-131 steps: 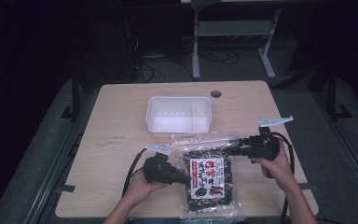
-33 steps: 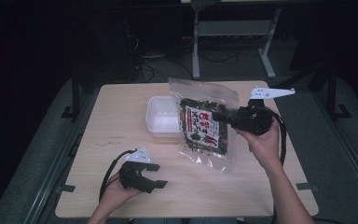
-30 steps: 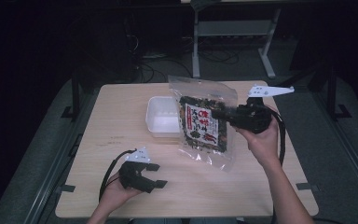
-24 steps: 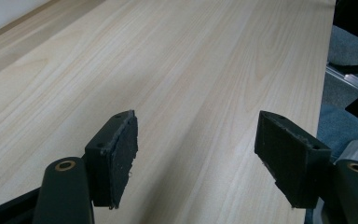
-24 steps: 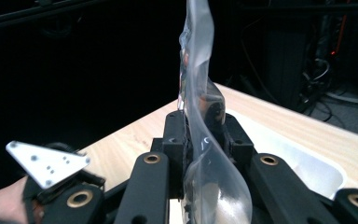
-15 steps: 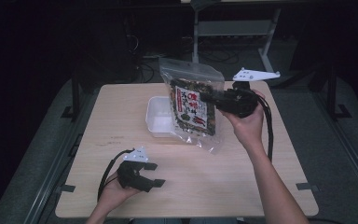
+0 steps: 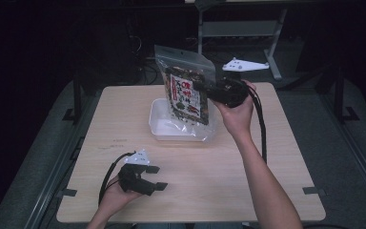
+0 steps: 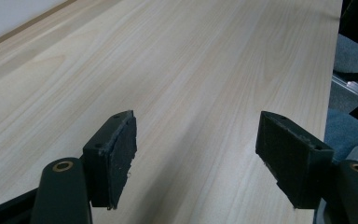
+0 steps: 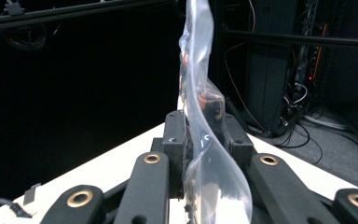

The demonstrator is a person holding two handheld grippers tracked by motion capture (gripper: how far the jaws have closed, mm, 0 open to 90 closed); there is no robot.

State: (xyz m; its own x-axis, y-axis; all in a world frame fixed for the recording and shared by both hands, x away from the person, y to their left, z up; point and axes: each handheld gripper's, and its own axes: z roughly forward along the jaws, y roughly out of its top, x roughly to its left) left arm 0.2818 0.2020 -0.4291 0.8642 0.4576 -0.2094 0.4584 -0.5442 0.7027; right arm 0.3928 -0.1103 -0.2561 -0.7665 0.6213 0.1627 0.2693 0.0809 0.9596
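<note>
Right gripper (image 7: 205, 89) clamped on the side of a clear snack bag (image 7: 185, 90), holding it upright in the air above the white tray (image 7: 158, 125) at table (image 7: 228, 176) centre. Left gripper (image 7: 156, 178) low at the near edge, jaws wide apart, holding nothing.

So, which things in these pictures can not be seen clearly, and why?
- Print on the bag: too small in the high view; edge-on in the right gripper view.
- White tray: the hanging bag covers part of its inside in the high view, so its contents are uncertain.
- Right gripper pads: hidden behind the clear plastic.
- Left gripper: small and dark in the high view.
</note>
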